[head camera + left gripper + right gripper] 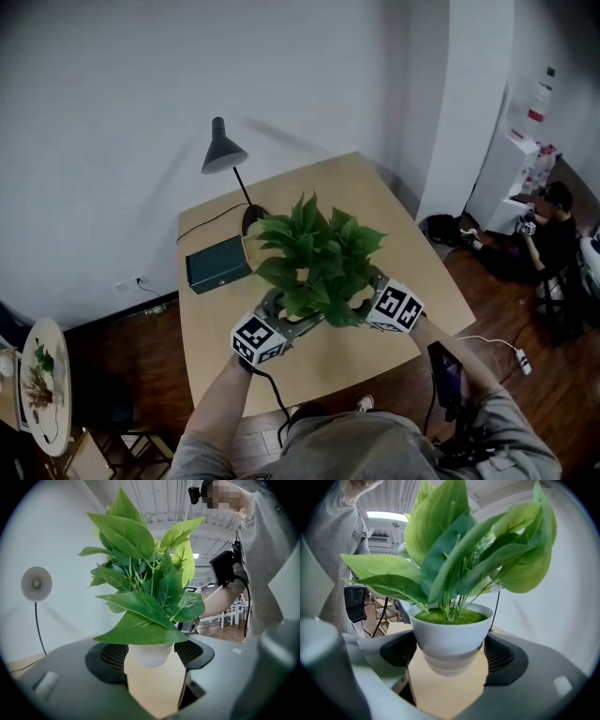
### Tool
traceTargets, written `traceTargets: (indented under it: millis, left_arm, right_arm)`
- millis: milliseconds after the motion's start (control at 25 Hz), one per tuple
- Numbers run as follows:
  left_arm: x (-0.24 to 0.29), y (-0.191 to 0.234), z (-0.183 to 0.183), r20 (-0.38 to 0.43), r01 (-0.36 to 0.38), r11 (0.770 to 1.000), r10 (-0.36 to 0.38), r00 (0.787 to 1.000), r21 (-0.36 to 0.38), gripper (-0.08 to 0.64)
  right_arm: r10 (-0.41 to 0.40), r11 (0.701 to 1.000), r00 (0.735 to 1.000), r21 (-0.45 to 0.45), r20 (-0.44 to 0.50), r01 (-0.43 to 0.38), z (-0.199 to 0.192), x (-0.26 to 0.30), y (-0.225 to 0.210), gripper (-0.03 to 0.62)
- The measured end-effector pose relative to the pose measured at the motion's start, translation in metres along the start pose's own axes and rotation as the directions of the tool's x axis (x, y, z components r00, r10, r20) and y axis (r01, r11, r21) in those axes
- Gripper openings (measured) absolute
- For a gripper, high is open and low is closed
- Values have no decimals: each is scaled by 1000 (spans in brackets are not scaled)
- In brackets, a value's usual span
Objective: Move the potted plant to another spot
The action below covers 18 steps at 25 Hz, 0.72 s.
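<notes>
A leafy green potted plant (319,258) in a white pot hangs above the near half of the wooden table (412,262). My left gripper (286,316) and right gripper (367,293) grip it from either side, their fingertips hidden under the leaves. In the left gripper view the white pot (151,654) sits between the black pads (110,658), with bare tabletop below it. In the right gripper view the pot (450,634), topped with green moss, is wedged between the pads (505,657), with its rounded bottom off the table.
A grey desk lamp (225,150) and a dark green box (217,263) stand at the table's far left. A seated person (553,234) is at the right by a white shelf. A round side table (42,380) stands at the lower left. A power strip (520,359) lies on the floor.
</notes>
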<state>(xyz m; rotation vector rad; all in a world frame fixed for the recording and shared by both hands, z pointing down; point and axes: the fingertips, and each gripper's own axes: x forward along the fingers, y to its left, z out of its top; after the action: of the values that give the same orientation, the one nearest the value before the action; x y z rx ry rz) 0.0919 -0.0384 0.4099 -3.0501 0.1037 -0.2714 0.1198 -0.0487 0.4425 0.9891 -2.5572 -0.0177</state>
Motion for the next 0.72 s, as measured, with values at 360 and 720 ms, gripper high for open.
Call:
traceTargets:
  millis: [360,720]
  left_arm:
    - [2,7,-7,-13,47,999,-47,999,-1,314]
    - [7,16,-15,0,105,994,-105,995,13,318]
  right_arm:
    - [-33,999,999,25,-14,34,-6,7,-3,457]
    - [-86,995,996,46,-20,86,-13,14,-10,457]
